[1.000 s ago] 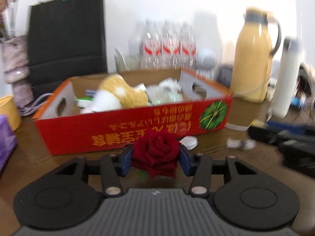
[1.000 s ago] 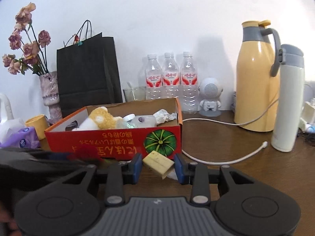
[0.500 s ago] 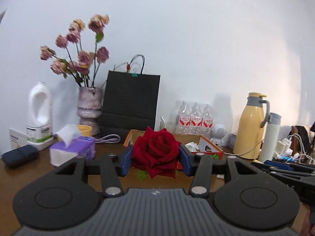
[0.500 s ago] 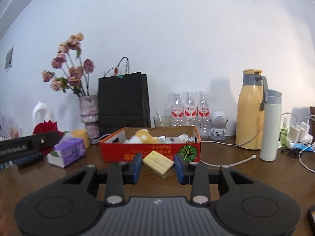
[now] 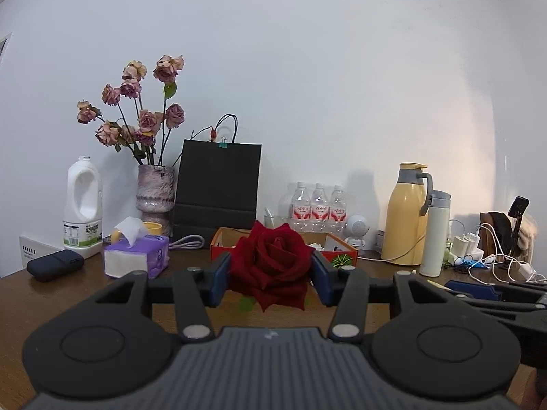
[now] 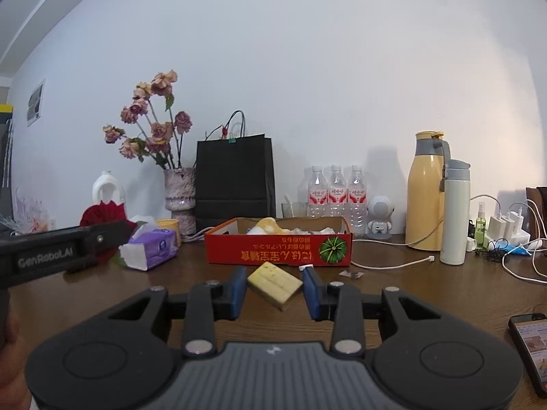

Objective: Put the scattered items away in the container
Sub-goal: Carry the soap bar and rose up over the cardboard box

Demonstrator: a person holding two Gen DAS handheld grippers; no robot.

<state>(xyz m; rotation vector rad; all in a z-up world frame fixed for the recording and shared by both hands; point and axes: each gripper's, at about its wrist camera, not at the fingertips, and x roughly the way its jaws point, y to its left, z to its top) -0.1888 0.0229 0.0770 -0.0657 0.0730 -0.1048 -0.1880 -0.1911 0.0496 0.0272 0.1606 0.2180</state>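
My left gripper is shut on a red rose and holds it above the table, well back from the red cardboard box. My right gripper is shut on a yellow sponge block, held in front of the box. The box holds a plush toy and crumpled white items. The left gripper with the rose shows at the left of the right wrist view. A small wrapper lies on the table right of the box.
Behind the box stand a black paper bag, a vase of dried roses, three water bottles, a yellow jug and a white flask. A purple tissue pack lies left. A white cable and a phone lie right.
Both grippers have pulled back and up from the box, which now looks smaller and farther away. The rose and the sponge stay gripped.
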